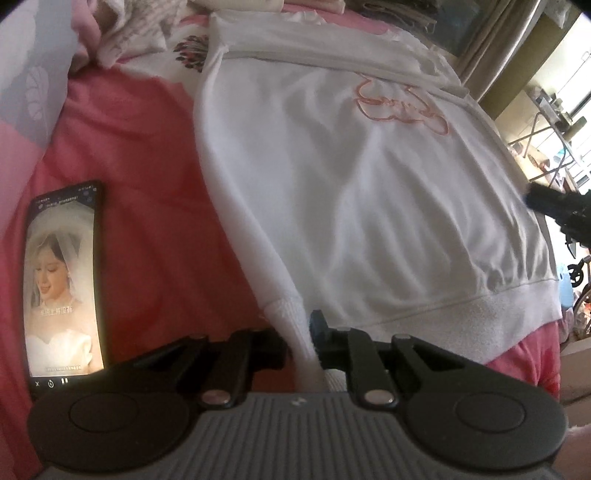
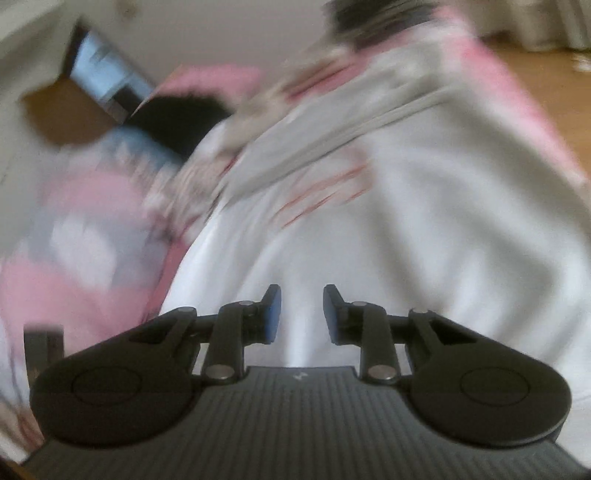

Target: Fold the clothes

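A white sweatshirt [image 1: 351, 192] with a pink outline print lies spread on the pink bedcover [image 1: 140, 177]. Its long sleeve runs down to a ribbed cuff [image 1: 291, 325] at the bottom. My left gripper [image 1: 301, 345] is shut on that cuff, which passes between the fingers. In the blurred right wrist view, my right gripper [image 2: 302, 314] hovers over the white sweatshirt [image 2: 424, 229], open, with a gap between the blue pads and nothing in it. The right gripper also shows as a dark shape [image 1: 557, 206] at the sweatshirt's right edge.
A phone [image 1: 64, 284] with a lit screen lies on the bedcover left of the sleeve. Folded clothes and crumpled fabric [image 1: 122, 33] sit at the far end of the bed. The bed's right edge drops to a wooden floor [image 2: 554, 88] and furniture.
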The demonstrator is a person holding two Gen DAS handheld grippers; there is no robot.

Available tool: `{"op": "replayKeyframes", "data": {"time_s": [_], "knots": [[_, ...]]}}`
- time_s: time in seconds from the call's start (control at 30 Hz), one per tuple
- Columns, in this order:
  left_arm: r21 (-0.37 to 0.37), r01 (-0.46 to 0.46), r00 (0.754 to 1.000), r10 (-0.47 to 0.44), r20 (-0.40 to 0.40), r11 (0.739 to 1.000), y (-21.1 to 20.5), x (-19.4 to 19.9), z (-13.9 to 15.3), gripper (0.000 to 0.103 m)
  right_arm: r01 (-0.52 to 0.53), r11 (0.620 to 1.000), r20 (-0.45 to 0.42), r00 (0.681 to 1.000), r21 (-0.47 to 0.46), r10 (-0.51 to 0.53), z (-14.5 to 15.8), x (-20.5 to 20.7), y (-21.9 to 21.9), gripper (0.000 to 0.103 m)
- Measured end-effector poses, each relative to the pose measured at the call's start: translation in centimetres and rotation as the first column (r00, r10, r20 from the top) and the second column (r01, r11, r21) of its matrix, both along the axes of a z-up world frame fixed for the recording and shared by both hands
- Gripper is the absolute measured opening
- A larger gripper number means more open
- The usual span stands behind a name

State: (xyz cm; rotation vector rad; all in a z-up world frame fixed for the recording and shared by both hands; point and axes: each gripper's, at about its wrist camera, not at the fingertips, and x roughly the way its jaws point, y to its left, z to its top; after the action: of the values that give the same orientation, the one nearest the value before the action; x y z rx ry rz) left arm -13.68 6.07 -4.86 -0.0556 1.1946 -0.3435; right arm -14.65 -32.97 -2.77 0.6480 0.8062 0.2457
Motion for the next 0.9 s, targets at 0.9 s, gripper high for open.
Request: {"op": "replayKeyframes", "data": {"time_s": [0.9], "knots": [[0.066, 0.011, 0.999, -0.013, 0.030, 0.998, -1.3, -0.5, -0.8, 0.021, 0.432, 0.853, -0.299, 0.889, 0.292, -0.348, -8.9, -7.2, -15.7, 0.039]]}}
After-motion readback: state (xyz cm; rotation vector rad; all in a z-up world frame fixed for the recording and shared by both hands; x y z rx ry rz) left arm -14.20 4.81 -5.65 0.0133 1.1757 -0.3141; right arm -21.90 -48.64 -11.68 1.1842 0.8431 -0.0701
